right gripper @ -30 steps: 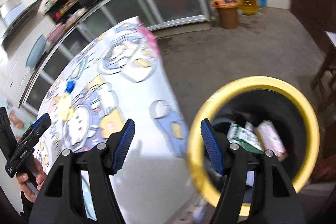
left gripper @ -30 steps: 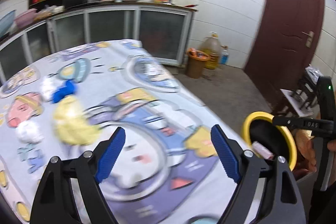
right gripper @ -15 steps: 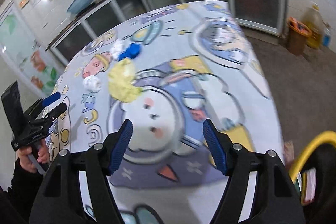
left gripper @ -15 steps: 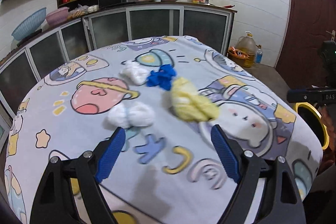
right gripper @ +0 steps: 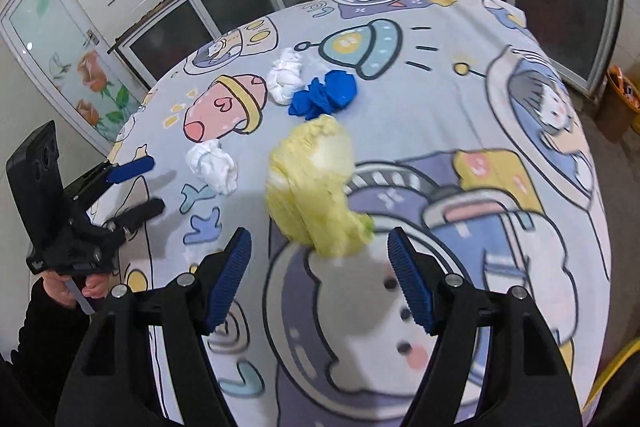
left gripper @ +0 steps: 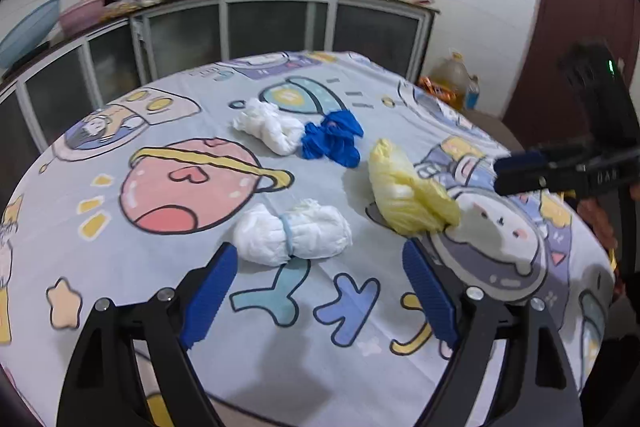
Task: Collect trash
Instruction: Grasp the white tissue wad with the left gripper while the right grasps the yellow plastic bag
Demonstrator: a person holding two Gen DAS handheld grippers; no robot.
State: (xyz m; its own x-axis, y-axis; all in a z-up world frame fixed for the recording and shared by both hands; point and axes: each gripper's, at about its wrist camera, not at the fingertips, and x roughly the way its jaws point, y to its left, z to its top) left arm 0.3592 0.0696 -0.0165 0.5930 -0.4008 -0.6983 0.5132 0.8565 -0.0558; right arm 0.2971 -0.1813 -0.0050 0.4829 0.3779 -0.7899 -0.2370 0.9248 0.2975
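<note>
Tabletop: a round tabletop (left gripper: 120,267) is wearing a pale grey cartoon cloth printed with planets, rockets and astronaut animals.
Yellow bag: a crumpled yellow plastic bag (left gripper: 408,193) is lying on the cloth near the right side of the tabletop, just ahead of the right gripper's fingers in the right wrist view (right gripper: 316,187).
Blue wad: a crumpled blue wad (left gripper: 332,139), glove or bag I cannot tell, is sitting just beyond the yellow bag, touching the far white bundle.
Far white bundle: a twisted white plastic bundle (left gripper: 268,125) is resting toward the middle of the cloth, against the blue wad.
Near white bundle: a second white plastic bundle (left gripper: 292,237), cinched by a pale blue band, is lying closest to the left gripper, just ahead of and between its fingers, not touched by them.
Left gripper: the left gripper (left gripper: 320,291) is hovering over the near edge of the cloth with its blue-padded fingers (left gripper: 208,295) spread wide and grasping nothing; in the right wrist view it is showing at the left edge (right gripper: 140,185), with a hand (right gripper: 72,287) gripping its handle.
Right gripper: the right gripper (right gripper: 320,281) is pointing down at the cloth, its fingers (right gripper: 412,283) released, having just been opening a little, with nothing between them; the yellow bag's near end is sitting just beyond the tips.
Bin: a sliver of a yellow rim (right gripper: 616,367) is showing at the lower right corner, beside the tabletop.
Background: glass-fronted cabinets (left gripper: 280,27) are running along the tiled wall behind.
</note>
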